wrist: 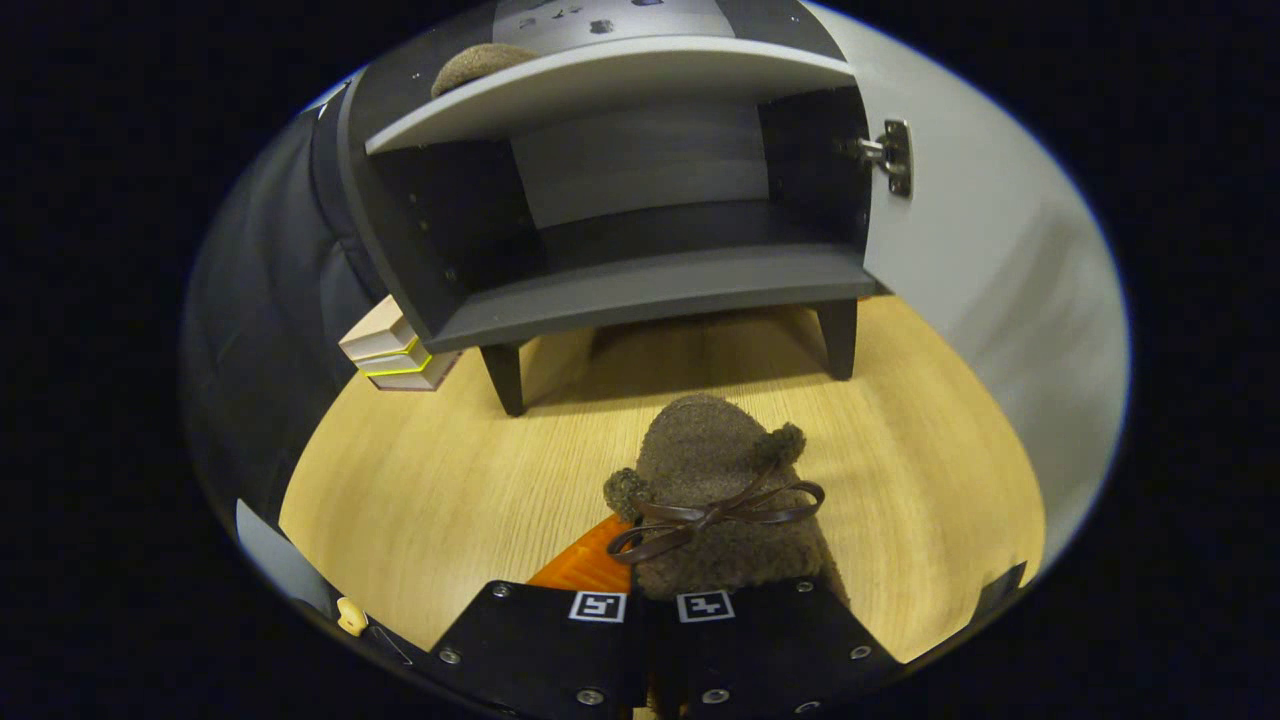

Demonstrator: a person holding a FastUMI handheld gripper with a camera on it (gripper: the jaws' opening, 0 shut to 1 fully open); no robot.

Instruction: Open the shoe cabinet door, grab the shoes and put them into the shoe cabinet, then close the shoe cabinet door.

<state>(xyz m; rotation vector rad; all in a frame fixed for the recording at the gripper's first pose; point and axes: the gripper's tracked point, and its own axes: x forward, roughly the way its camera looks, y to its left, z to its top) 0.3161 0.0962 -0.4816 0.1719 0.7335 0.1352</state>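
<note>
A brown fuzzy shoe point(715, 500) with a dark ribbon bow sticks out forward from between my fingers, toe toward the cabinet. My gripper point(655, 603) is shut on its rear end, which the fingers hide. The grey shoe cabinet point(650, 285) stands beyond it on short dark legs, its lower compartment open and holding nothing. Its door point(985, 260) is swung out to the right, with the hinge point(895, 155) showing. A second brown shoe point(480, 65) rests on the upper shelf point(620, 80).
A small stack of books point(392, 350) lies on the wooden floor point(450, 480) by the cabinet's left leg. An orange object point(590, 565) lies just under the shoe, left of my fingers. Dark cloth hangs on the left.
</note>
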